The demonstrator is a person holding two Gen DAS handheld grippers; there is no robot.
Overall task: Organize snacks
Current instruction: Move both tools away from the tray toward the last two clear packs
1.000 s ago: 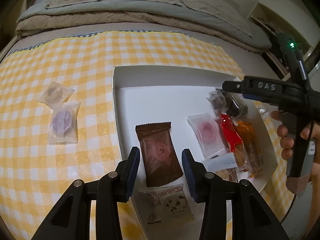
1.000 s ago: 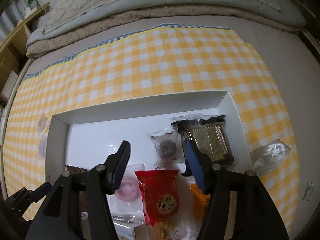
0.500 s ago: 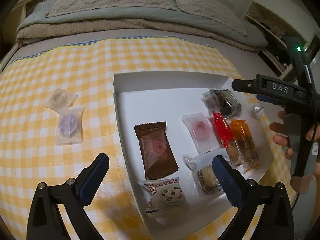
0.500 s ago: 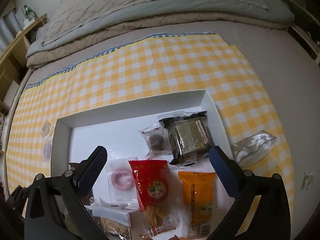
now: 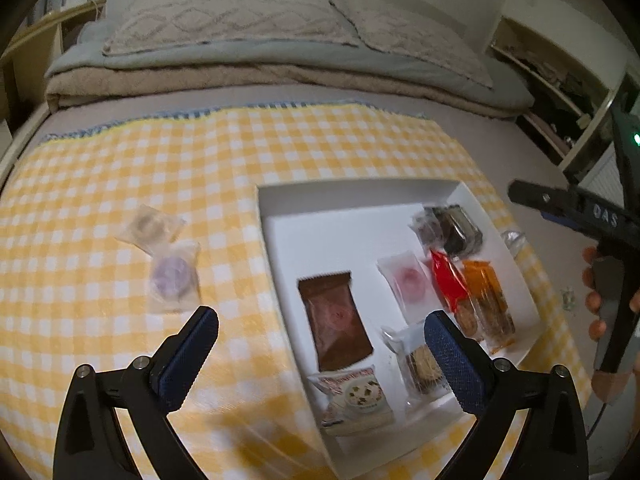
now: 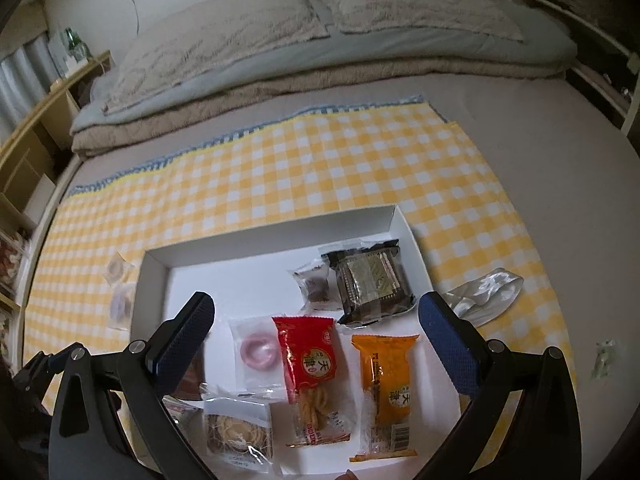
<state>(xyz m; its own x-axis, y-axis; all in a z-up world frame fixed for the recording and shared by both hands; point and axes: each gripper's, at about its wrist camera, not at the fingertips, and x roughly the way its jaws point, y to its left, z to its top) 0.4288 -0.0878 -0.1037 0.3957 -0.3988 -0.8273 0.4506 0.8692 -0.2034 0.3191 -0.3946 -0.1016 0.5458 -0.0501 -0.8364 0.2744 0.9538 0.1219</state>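
My left gripper [image 5: 320, 354] has its jaws wide open and holds nothing; it hangs over the near left edge of the white tray [image 5: 352, 192]. My right gripper [image 6: 316, 338] has its jaws wide open too, and it holds nothing as it hangs over the near part of the tray. The tray sits on a yellow checked cloth [image 6: 320, 160] on the bed [image 6: 540, 112]. In the tray lie a brown packet [image 5: 334, 320], a cookie packet [image 5: 354, 398] just below it, a pink ring sweet [image 6: 256, 350] in a clear wrapper, a red packet [image 6: 310, 372], an orange packet [image 6: 386, 392], a dark square packet [image 6: 370, 280] near the far right corner, a small clear packet with a brown sweet [image 6: 314, 284] just beside it, and a round biscuit in a clear wrapper [image 6: 238, 430] near the front. Two snacks are outside the tray, on the cloth to its left: a purple sweet [image 5: 174, 278] and a pale round sweet [image 5: 150, 224], touching each other. A crumpled clear wrapper [image 6: 486, 288] lies on the cloth to the right of the tray. Folded blankets and pillows [image 5: 256, 36] are at the far end of the bed
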